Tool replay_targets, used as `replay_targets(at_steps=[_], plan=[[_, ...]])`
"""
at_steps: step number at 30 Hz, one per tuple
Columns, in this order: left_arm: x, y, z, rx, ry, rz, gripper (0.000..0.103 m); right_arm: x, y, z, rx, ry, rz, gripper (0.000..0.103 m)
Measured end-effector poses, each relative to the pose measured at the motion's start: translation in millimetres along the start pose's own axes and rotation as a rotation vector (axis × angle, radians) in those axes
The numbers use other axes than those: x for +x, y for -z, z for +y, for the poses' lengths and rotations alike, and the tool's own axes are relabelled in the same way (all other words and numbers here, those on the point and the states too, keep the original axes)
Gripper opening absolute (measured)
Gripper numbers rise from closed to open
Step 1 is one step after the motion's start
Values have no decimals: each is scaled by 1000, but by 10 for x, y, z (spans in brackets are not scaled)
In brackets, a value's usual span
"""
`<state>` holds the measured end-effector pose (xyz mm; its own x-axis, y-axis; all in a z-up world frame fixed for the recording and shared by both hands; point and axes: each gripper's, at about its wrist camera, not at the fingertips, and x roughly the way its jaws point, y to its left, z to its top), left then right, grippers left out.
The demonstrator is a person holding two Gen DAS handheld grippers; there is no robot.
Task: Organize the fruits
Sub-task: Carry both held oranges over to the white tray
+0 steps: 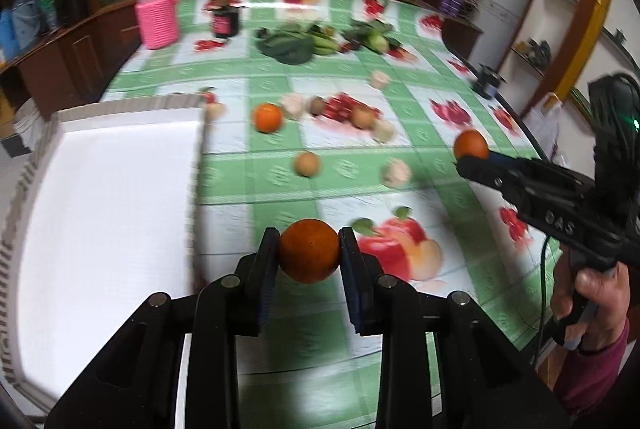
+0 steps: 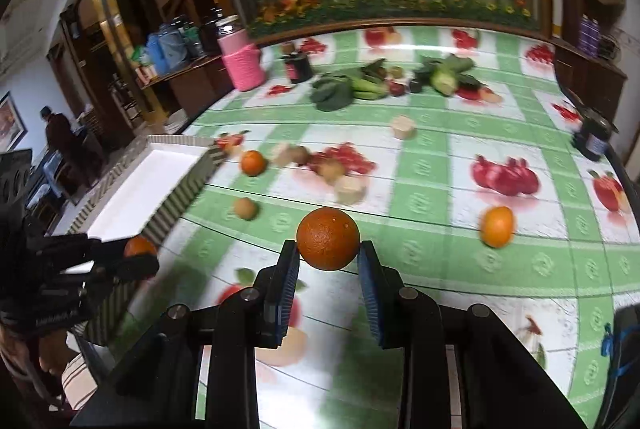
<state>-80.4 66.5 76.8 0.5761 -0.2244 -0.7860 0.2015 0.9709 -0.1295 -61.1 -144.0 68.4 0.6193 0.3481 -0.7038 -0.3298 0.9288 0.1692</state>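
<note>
My left gripper [image 1: 309,249] is shut on a dark orange [image 1: 309,251], held above the green checked tablecloth just right of the white tray [image 1: 104,181]. My right gripper [image 2: 329,253] is shut on another dark orange [image 2: 328,239] over the middle of the table. The right gripper shows in the left wrist view [image 1: 474,155] with its orange [image 1: 471,144]; the left gripper shows in the right wrist view [image 2: 138,257] beside the tray [image 2: 148,181]. Loose oranges [image 2: 253,163] [image 2: 497,226], brown kiwis [image 2: 245,208] [image 2: 331,169] and pale round fruits [image 2: 403,127] lie on the cloth.
A pink-sleeved bottle [image 1: 155,13], a dark jar [image 1: 226,19] and a pile of green vegetables [image 1: 320,41] stand at the table's far side. Another dark jar [image 2: 594,137] sits at the right edge. A person's hand [image 1: 592,293] grips the right tool. Wooden cabinets surround the table.
</note>
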Motion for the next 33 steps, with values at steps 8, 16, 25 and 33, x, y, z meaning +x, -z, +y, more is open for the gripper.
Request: replay_targets(at_steps=[8, 16, 25, 33], plan=[[-126, -113, 523, -64, -96, -17, 27, 177, -225, 511, -89, -66, -1, 32], [-45, -217, 934, -119, -158, -2, 27, 457, -435, 1049, -169, -160, 23, 33], [230, -233, 1306, -189, -172, 38, 27, 935, -561, 1319, -210, -178, 66, 30], [311, -239, 1409, -206, -161, 45, 27, 1252, -572, 1210, -216, -189, 84, 71]])
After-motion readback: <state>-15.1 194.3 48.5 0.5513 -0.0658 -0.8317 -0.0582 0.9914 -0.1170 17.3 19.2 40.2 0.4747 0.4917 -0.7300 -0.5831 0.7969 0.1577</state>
